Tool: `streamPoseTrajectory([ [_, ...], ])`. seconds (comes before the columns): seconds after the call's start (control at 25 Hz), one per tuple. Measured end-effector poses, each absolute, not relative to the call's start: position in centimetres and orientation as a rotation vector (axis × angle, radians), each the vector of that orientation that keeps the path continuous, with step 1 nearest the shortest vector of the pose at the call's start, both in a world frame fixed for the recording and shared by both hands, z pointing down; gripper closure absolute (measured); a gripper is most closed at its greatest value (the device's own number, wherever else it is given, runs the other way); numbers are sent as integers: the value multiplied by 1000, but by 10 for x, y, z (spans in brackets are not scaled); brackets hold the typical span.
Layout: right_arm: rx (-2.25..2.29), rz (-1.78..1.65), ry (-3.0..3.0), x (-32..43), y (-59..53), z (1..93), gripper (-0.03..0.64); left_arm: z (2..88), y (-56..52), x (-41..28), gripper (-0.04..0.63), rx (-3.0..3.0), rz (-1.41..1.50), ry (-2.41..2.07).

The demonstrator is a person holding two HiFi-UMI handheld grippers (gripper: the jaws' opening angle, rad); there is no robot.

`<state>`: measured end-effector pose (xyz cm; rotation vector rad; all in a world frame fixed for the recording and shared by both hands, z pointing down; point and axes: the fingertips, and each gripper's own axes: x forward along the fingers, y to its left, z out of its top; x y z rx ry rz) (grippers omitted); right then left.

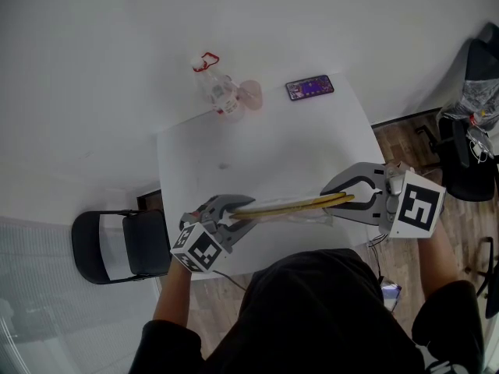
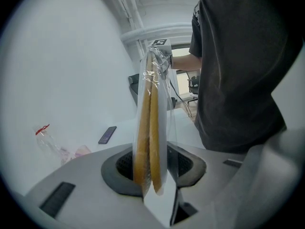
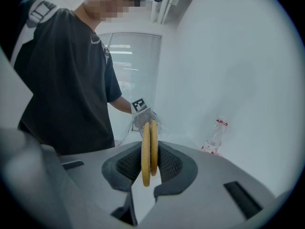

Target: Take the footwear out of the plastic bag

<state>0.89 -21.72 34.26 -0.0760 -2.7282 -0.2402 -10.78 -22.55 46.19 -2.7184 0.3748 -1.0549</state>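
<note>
A pair of flat yellow slippers [image 1: 292, 206] lies sole to sole, held level above the near edge of the white table [image 1: 265, 154] between both grippers. My left gripper [image 1: 240, 209] is shut on the end wrapped in the clear plastic bag [image 2: 163, 104]; the slippers [image 2: 147, 128] run between its jaws [image 2: 152, 178]. My right gripper [image 1: 335, 199] is shut on the other end, where the yellow slippers [image 3: 148, 147] look bare between its jaws [image 3: 150, 173]. The bag [image 3: 142, 120] is bunched at the far end by the left gripper.
A second clear bag with a red tie [image 1: 220, 90] and a pink item lies at the table's far side, beside a phone [image 1: 309, 87]. A black chair [image 1: 117, 244] stands left of the table and an office chair [image 1: 468, 142] at the right.
</note>
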Motion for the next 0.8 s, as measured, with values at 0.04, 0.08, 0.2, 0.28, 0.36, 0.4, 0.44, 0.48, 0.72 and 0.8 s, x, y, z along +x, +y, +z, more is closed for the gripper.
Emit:
streamPoseTrajectory([
  [0.04, -73, -245, -2724, 9, -217, 342, 545, 464, -226, -110, 454, -2707, -1073, 374],
  [0.08, -70, -246, -2723, 10, -218, 342, 546, 465, -226, -111, 455, -2699, -1086, 374],
  [0.2, -67, -236, -2732, 12, -218, 340, 545, 465, -225, -114, 457, -2712, -1080, 378],
  [0.28, -65, -238, -2730, 11, -218, 341, 546, 467, -226, -114, 458, -2715, -1078, 375],
  [0.36, -65, -241, -2728, 9, -218, 341, 545, 468, -226, -115, 459, -2718, -1072, 374],
  [0.4, -67, -245, -2725, 9, -218, 341, 546, 467, -226, -116, 459, -2719, -1067, 375],
  [0.44, -69, -248, -2723, 9, -218, 341, 545, 467, -226, -116, 459, -2720, -1063, 376],
  [0.48, -69, -250, -2722, 10, -218, 340, 546, 466, -226, -116, 459, -2721, -1058, 376],
  [0.72, -71, -249, -2731, 9, -217, 336, 545, 463, -224, -117, 459, -2728, -1049, 368],
  [0.8, -75, -244, -2724, 9, -217, 337, 545, 464, -224, -118, 459, -2733, -1051, 367],
])
